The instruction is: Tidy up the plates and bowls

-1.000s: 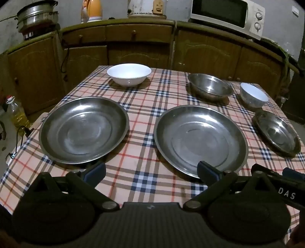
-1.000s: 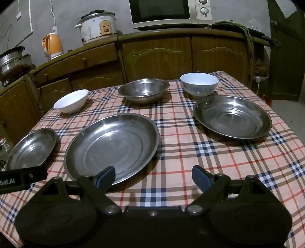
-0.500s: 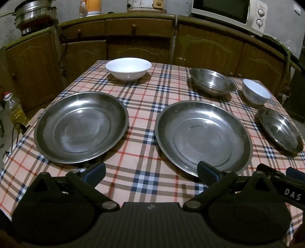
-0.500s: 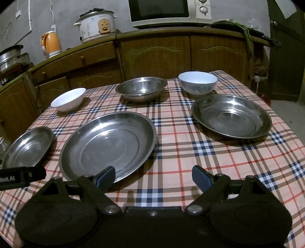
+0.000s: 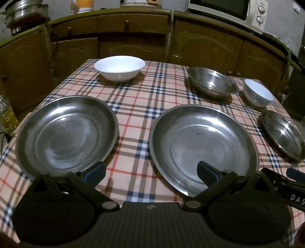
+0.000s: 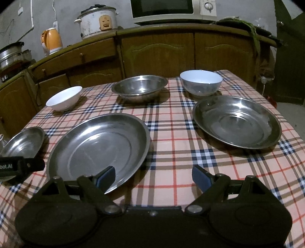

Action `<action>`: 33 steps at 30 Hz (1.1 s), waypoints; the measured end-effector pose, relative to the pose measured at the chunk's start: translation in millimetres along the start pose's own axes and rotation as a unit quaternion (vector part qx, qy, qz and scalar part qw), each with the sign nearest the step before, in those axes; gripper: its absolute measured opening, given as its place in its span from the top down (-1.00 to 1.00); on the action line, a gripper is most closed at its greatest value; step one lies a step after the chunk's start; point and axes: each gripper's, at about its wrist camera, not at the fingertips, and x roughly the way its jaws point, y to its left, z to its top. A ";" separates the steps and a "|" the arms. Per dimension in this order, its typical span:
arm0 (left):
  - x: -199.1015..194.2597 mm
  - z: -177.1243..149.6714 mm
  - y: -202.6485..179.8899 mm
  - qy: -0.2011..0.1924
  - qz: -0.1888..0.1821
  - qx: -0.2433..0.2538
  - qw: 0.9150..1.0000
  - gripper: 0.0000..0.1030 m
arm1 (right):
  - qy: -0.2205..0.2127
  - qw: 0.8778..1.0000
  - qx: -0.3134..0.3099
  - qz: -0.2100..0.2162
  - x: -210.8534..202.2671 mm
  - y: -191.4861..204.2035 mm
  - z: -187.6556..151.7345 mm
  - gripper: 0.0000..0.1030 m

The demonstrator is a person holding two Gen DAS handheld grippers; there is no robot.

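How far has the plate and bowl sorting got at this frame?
Nothing looks done: three steel plates, including the middle plate, and three bowls, such as the steel bowl, sit apart, unstacked. Left tool and right tool are open, holding nothing. All the stacking remains.

Domestic kitchen. Brown wooden cabinets [image 6: 158, 55] line the wall, their counter carrying a microwave [image 6: 171, 9], a rice cooker [image 6: 98, 22] and an orange kettle [image 6: 51, 40]. A table under a plaid tablecloth [image 6: 181, 152] holds steel plates and bowls
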 end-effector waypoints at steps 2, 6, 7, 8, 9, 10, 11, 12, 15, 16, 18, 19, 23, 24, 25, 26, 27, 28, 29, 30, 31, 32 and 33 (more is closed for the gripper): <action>6.3 1.0 -1.6 0.006 -0.004 0.002 1.000 -1.00 | -0.002 1.000 -0.002 0.004 6.2 -2.3 2.2 -1.00; 16.8 1.7 -3.6 0.016 -0.009 0.003 1.000 -1.00 | -0.002 1.000 -0.006 0.015 17.4 -5.5 7.9 -1.00; 19.1 2.2 -4.3 0.016 -0.012 0.005 1.000 -1.00 | 0.001 1.000 -0.006 0.013 21.2 -6.5 9.6 -1.00; 21.4 3.4 -5.1 0.015 -0.014 0.008 1.000 -1.00 | 0.012 1.000 -0.007 0.010 25.2 -8.2 11.0 -1.00; 23.8 4.4 -5.8 0.014 -0.015 0.011 1.000 -1.00 | 0.013 1.000 -0.005 0.010 28.2 -9.5 12.7 -1.00; 27.6 6.1 -7.0 0.013 -0.015 0.012 1.000 -0.96 | 0.014 1.000 -0.003 0.012 31.5 -10.8 14.1 -1.00; 31.2 7.7 -7.1 0.014 -0.016 0.011 1.000 -0.94 | 0.021 1.000 0.005 0.019 35.4 -12.2 14.1 -1.00; 35.1 9.6 -6.8 0.016 -0.019 0.008 1.000 -0.87 | 0.018 1.000 0.007 0.023 38.4 -12.4 15.7 -1.00; 47.6 15.1 -7.7 0.024 -0.023 0.003 0.999 -0.71 | 0.024 0.999 0.010 0.030 49.2 -13.8 18.2 -1.00; 52.1 16.8 -8.3 0.026 -0.023 0.005 0.999 -0.62 | 0.022 0.999 0.011 0.030 52.8 -13.5 19.4 -0.99; 59.3 19.3 -9.1 0.032 -0.028 0.006 0.999 -0.39 | 0.027 0.999 0.007 0.027 60.6 -13.8 21.8 -0.98; 63.5 20.9 -10.2 0.036 -0.033 0.007 0.999 -0.20 | 0.027 0.999 0.007 0.027 64.2 -13.5 23.1 -0.98; 71.5 23.8 -13.9 0.032 -0.028 0.021 0.999 0.07 | 0.031 0.999 0.010 0.039 76.6 -11.1 27.8 -0.87; 72.5 25.2 -13.6 0.031 -0.029 0.021 0.999 0.20 | 0.033 0.998 0.012 0.043 78.8 -10.3 28.3 -0.84; 73.3 27.1 -12.8 0.033 -0.032 0.019 0.999 0.34 | 0.031 0.998 0.013 0.044 79.7 -9.2 28.8 -0.74; 73.2 28.4 -12.1 0.034 -0.037 0.018 0.999 0.41 | 0.028 0.999 0.012 0.041 80.2 -7.8 29.3 -0.50; 73.4 29.1 -12.2 0.036 -0.042 0.017 0.998 0.50 | 0.026 0.999 0.011 0.038 80.5 -6.2 30.0 -0.15; 72.8 29.2 -13.2 0.038 -0.043 0.019 0.998 0.50 | 0.028 0.999 0.011 0.037 80.6 -4.8 30.7 -0.11; 71.6 28.3 -14.1 0.037 -0.041 0.023 0.998 0.50 | 0.030 0.999 0.009 0.028 80.0 -3.5 30.9 -0.09; 69.9 26.9 -14.6 0.034 -0.037 0.027 0.998 0.51 | 0.033 0.999 0.009 0.026 79.3 -3.6 30.4 -0.05; 68.7 26.5 -14.2 0.033 -0.037 0.026 0.998 0.51 | 0.033 0.999 0.009 0.028 77.9 -4.4 29.6 -0.03; 66.7 26.0 -13.0 0.033 -0.039 0.023 0.998 0.51 | 0.034 0.999 0.009 0.027 76.1 -5.5 28.7 0.06; 64.8 26.4 -12.1 0.032 -0.041 0.020 0.998 0.52 | 0.034 0.999 0.009 0.024 74.1 -6.4 28.0 0.12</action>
